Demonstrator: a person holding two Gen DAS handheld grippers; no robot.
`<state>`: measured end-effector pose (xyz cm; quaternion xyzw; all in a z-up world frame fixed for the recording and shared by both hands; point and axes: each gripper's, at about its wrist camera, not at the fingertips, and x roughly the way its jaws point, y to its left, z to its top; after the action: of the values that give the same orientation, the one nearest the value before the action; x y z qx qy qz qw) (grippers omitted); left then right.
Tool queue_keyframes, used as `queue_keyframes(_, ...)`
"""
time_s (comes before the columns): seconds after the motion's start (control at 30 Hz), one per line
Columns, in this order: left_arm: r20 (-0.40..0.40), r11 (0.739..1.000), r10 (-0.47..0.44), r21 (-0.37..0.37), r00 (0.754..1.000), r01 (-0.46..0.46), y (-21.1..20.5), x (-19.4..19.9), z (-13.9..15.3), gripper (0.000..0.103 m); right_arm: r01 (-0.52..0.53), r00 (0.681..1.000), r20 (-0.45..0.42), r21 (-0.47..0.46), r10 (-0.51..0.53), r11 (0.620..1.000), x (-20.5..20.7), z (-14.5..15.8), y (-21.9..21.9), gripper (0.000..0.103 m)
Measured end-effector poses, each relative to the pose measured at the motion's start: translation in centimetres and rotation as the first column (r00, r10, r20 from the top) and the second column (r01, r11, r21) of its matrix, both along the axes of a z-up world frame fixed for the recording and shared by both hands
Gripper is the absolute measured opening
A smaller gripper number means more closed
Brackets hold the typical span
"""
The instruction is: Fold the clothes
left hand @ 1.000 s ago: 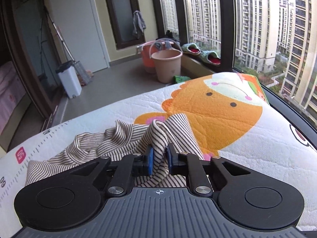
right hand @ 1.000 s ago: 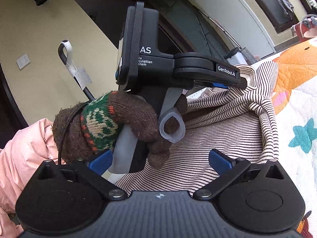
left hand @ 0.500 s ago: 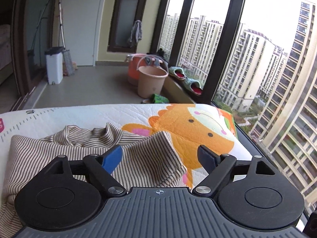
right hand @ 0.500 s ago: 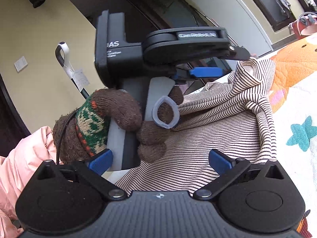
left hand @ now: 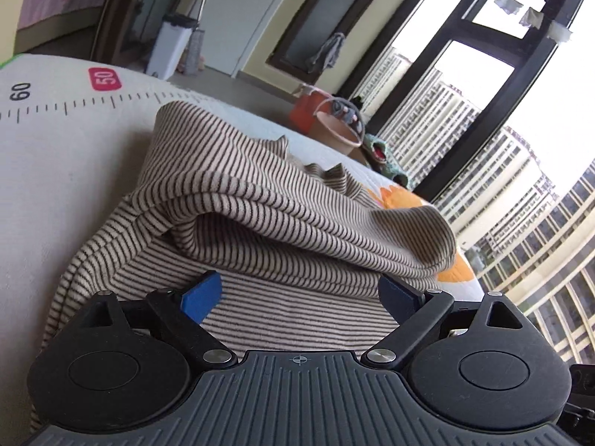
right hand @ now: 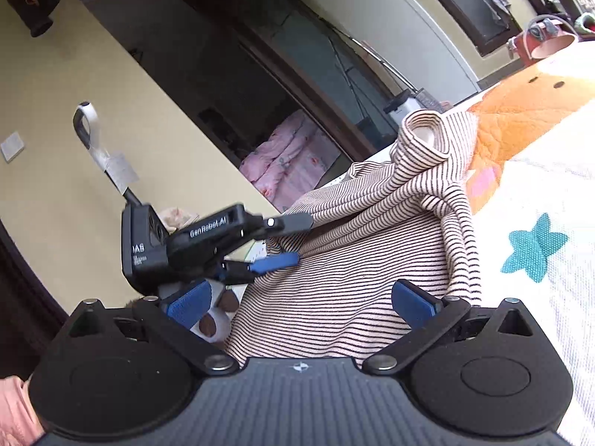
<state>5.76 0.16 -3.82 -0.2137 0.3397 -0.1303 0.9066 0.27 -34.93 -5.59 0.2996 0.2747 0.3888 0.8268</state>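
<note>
Striped knit top [left hand: 282, 200] lay released ahead of left gripper [left hand: 297, 290], jaws now apart, dropped low; right gripper [right hand: 301, 301] stayed apart. Regrasp likely next.

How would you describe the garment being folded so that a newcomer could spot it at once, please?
Find the white quilted mat with the big orange cartoon animal. The striped top lies bunched on it, the only cloth with thin dark stripes on cream.
</note>
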Motion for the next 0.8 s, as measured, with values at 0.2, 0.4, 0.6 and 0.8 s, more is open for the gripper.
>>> queue_keyframes(0.2,0.075,0.995,-0.045,-0.086,0.996,0.051,1.3,-0.8,-1.1,0.103,0.056,0.996,-0.069,0.075,-0.051,0.996,1.5,-0.9,-0.9,0.103)
queue_keyframes(0.4,0.092,0.985,-0.034,-0.168,0.995,0.049,2.3,-1.0,-1.6,0.103,0.001,0.990,-0.142,-0.092,-0.014,0.996,2.3,0.9,0.7,0.103)
queue_keyframes(0.6,0.096,0.986,-0.035,-0.161,0.995,0.050,2.1,-1.0,-1.8,0.103,-0.036,0.981,-0.194,-0.250,-0.013,0.968,3.1,3.8,1.7,0.096)
queue_keyframes(0.8,0.101,0.985,-0.031,-0.168,0.994,0.048,2.1,-1.1,-2.0,0.103,0.122,0.992,0.048,-0.319,-0.113,0.940,5.4,11.9,1.8,0.096)
